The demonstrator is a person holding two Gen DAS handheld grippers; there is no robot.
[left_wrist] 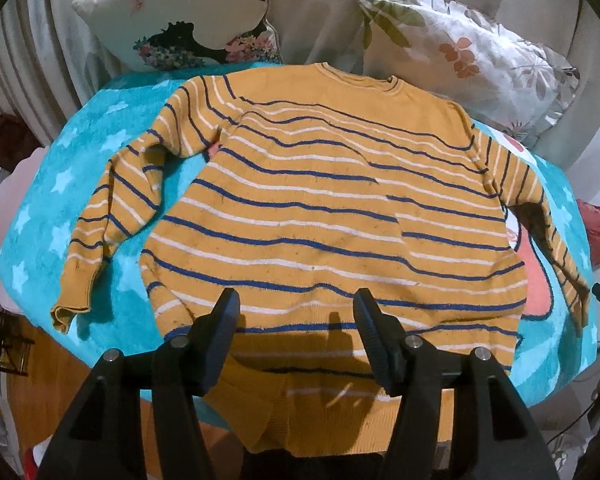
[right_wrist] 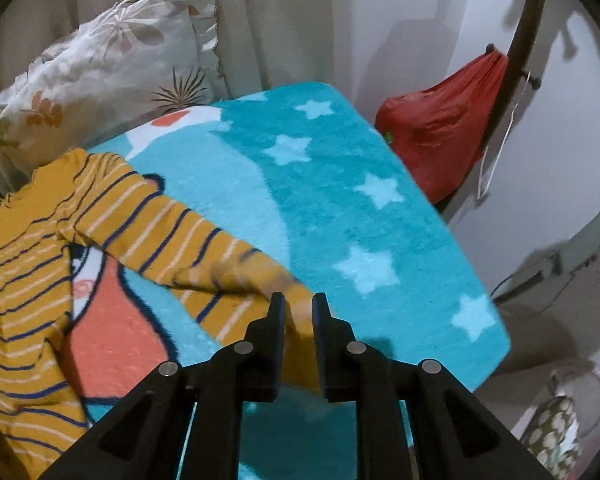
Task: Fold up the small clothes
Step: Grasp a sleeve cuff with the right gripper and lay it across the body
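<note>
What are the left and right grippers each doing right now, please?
Left gripper: open, above the sweater's hem.
Right gripper: closed on the sweater's sleeve cuff.

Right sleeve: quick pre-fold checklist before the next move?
1. Mustard striped knit sweater lies flat, back up, on the turquoise star-print fleece blanket: ok.
2. Right tongs closed on the right sleeve cuff: cuff sits between the narrow jaws, pad contact cannot tell.
3. Left tongs open above the hem, holding nothing: ok.
4. Left sleeve spread out: ok.
5. Floral pillows clear of the sweater: ok.
</note>
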